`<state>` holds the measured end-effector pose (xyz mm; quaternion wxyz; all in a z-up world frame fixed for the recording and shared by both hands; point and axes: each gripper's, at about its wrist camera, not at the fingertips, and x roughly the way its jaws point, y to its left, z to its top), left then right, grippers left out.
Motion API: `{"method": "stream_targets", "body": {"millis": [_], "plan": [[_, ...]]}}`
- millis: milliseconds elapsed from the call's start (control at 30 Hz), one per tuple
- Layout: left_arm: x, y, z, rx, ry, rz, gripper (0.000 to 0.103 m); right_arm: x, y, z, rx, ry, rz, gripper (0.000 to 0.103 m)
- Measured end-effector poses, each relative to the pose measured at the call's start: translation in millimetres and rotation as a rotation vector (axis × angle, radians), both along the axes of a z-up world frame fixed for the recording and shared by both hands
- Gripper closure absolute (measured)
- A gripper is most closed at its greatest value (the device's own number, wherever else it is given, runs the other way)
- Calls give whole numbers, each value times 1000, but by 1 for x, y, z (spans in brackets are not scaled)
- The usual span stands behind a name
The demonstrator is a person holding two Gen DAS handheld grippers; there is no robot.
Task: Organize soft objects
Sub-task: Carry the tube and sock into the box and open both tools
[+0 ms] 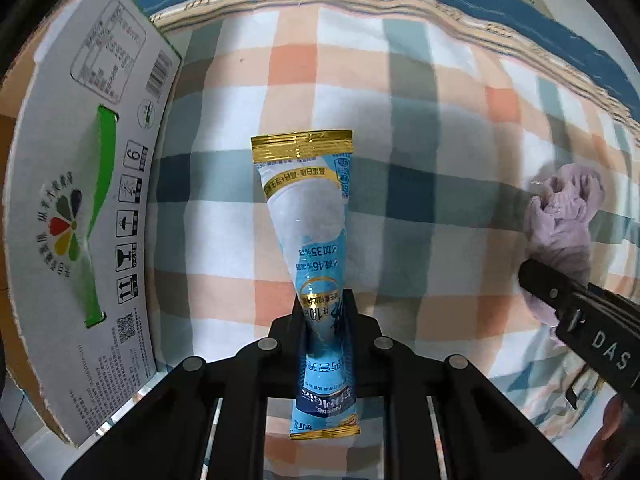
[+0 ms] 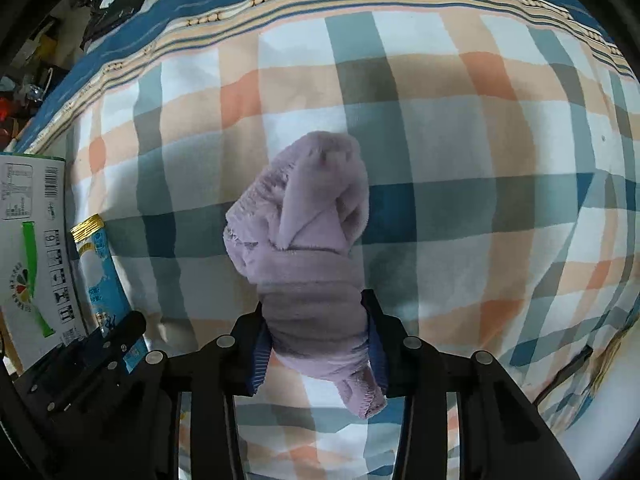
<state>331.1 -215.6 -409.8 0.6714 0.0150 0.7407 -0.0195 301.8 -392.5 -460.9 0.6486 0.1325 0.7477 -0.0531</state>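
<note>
Step in hand: carry. Both items are lifted above the bed (image 1: 420,100), beside the cardboard box (image 1: 80,200). The left hand-held gripper (image 1: 325,312) is clamped on the blue sachet (image 1: 308,208) at its lower half. The right hand-held gripper (image 2: 316,328) is clamped on the purple fleece cloth (image 2: 308,216). Next move, likely: transfer each item to the box, then part the jaws.

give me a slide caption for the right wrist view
Right claw shut on a purple cloth above a plaid blanket.
</note>
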Motion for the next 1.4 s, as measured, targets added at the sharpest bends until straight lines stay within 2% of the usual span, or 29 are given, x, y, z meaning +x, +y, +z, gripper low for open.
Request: {"method": "stream_targets", "body": {"millis": [167,300,500,633,767,1167,1400], "plan": [[-11,4,43,-78,-64,-49,91,-16,2,34,28,-57,-17,60],[-28,20,90,-130,-144,-100,91,-38,9,71,61,-119,-28,60],[-52,70,149,-183,-221,-137,91,-66,27,124,103,-201,-17,60],[-60,118,177,-189,-261,-131,91,-87,55,161,141,-257,-5,60],[-63,165,202,-182,-301,-103,91,-96,102,194,176,-303,22,60],[-65,286,234,-157,-382,-65,91,-87,269,249,220,-365,137,60],[-50,335,229,-133,-396,-48,91,-69,332,250,212,-365,152,60]]}}
